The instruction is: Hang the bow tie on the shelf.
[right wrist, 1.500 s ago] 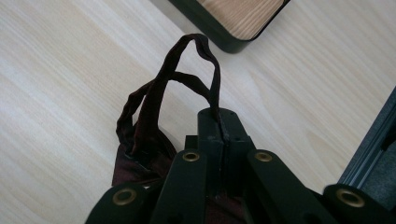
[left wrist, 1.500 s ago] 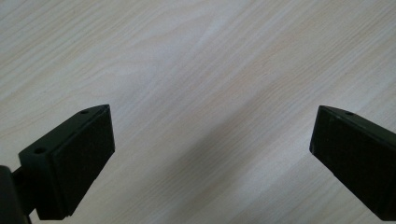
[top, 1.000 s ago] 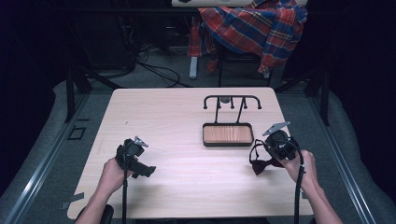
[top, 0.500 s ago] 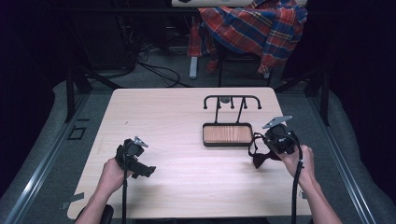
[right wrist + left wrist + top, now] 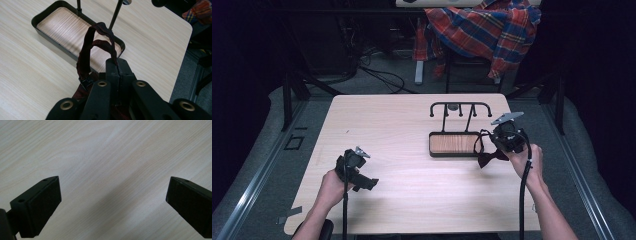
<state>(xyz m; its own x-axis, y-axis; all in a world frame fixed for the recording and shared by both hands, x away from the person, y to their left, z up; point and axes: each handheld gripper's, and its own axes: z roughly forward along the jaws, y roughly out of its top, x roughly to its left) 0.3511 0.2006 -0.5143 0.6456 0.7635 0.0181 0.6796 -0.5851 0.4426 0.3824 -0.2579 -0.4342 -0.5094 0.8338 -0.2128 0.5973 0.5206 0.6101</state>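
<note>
The right tongs (image 5: 117, 67) are clamped on the strap of a dark red bow tie (image 5: 488, 158) — it hangs just beside the right end of the wooden tray (image 5: 452, 145). Well to the tray's left, the left tongs (image 5: 113, 202) stand wide apart over bare tabletop (image 5: 412, 130).

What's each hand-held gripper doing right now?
Left hand-held gripper: open, empty, over bare table.
Right hand-held gripper: shut on the dark red bow tie strap.

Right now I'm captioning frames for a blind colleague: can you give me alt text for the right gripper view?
The right gripper, jaws shut, pinches the dark red strap of a bow tie, looped up before the camera. Behind it on the pale wooden table sits a black-rimmed, wood-floored tray with thin metal posts.
</note>
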